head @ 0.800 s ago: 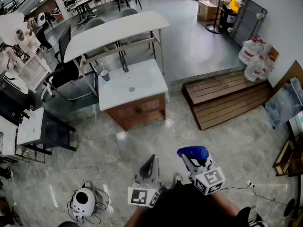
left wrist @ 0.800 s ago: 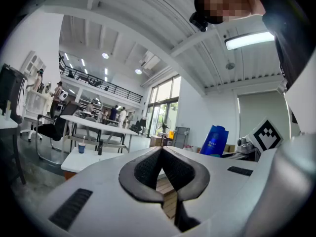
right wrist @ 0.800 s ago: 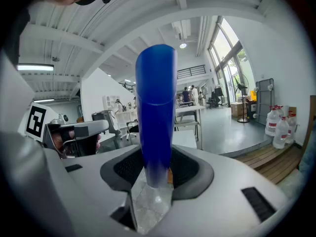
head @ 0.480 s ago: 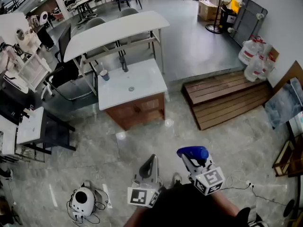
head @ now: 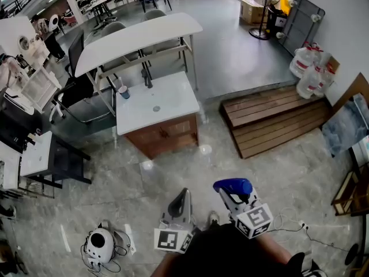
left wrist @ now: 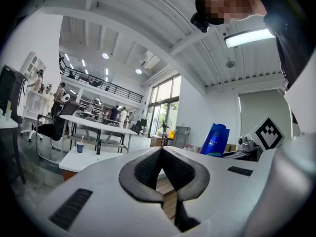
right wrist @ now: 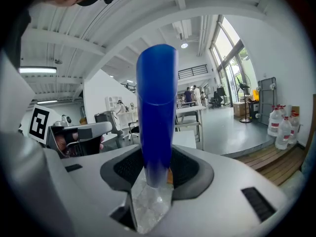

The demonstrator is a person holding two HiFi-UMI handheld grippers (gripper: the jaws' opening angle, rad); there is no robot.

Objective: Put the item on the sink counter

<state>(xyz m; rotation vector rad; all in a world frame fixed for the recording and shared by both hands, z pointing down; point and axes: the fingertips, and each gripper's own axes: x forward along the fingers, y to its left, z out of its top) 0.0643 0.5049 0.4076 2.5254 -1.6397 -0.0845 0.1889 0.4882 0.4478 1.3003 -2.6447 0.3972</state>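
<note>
A wooden pallet point(head: 271, 120) lies at two o'clock with water jugs point(head: 308, 74) beyond, a fan point(head: 262, 10) at one, a long white table point(head: 135, 39) at eleven, a white device point(head: 102, 245) at seven.

It looked like a large open lab or office hall, not a home. A free-standing sink unit point(head: 173, 100) with a white worktop stood alone on a polished grey floor point(head: 242, 56), beside a long white table point(head: 138, 36) and office chairs point(head: 78, 85). A wooden pallet point(head: 277, 120), water jugs point(head: 308, 68) and a standing fan point(head: 262, 10) lined the wall. A railed mezzanine point(left wrist: 94, 84) and tall windows point(left wrist: 165, 102) showed beyond.
</note>
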